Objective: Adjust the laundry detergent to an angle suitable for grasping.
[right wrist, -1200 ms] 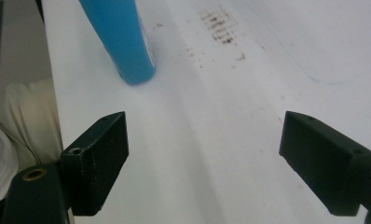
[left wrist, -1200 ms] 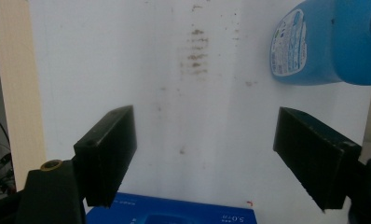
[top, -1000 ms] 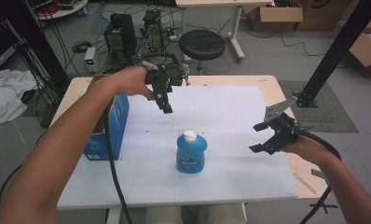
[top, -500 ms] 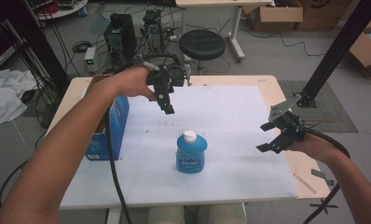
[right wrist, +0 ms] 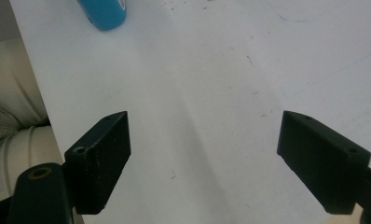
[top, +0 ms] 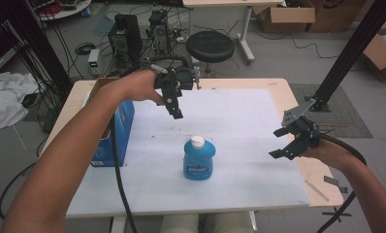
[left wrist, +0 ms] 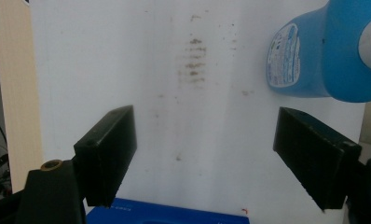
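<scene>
A blue bottle (top: 199, 159) with a white cap stands upright near the front middle of the white sheet; its body also shows at the top right of the left gripper view as the blue bottle (left wrist: 314, 56) and at the top left of the right gripper view as the blue bottle (right wrist: 102, 11). My left gripper (top: 175, 110) hangs above the sheet's far left part, behind the bottle, jaws wide apart with nothing between them (left wrist: 202, 158). At the table's right edge my right gripper (top: 279, 142) is held level with the bottle, open and empty (right wrist: 204, 158).
A blue box (top: 114, 135) stands at the left edge of the white sheet (top: 239, 126); its top shows at the bottom of the left gripper view as the blue box (left wrist: 165, 217). Beyond the wooden table (top: 278, 90) are a black stool (top: 210, 46), computers and cables on the floor.
My right gripper has drifted slightly right and toward the table's near edge. The left gripper and the bottle have stayed where they were.
</scene>
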The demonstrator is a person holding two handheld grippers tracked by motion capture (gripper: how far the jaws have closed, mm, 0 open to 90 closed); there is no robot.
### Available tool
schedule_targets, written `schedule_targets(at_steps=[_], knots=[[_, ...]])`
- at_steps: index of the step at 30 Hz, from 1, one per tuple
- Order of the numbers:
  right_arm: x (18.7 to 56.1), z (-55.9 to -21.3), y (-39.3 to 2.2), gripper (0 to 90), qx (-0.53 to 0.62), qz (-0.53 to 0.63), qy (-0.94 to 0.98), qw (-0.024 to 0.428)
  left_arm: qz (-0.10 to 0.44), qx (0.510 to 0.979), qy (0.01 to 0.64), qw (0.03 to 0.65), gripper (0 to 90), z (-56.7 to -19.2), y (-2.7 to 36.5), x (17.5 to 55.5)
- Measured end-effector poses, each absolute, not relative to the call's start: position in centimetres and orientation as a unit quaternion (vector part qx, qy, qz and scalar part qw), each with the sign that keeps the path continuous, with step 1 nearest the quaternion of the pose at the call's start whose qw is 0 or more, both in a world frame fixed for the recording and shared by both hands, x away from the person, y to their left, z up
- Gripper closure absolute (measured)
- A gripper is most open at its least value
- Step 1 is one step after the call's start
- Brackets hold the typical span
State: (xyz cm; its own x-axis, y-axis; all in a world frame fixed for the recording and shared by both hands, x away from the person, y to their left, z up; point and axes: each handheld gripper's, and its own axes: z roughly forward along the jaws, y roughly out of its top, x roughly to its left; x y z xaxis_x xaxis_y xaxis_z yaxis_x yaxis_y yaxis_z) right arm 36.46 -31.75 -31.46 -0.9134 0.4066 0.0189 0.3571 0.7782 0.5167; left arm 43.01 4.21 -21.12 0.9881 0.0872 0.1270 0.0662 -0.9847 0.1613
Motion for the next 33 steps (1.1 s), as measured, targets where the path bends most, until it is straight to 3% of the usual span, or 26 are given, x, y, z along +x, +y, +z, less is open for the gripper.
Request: schedule_targets(at_steps=[33], knots=[[36.5,-31.1,-31.5,17.0,0.197,0.267,0.942,0.048,0.063,0.994,0.031,0.083,21.4,-20.7,0.3,44.3]])
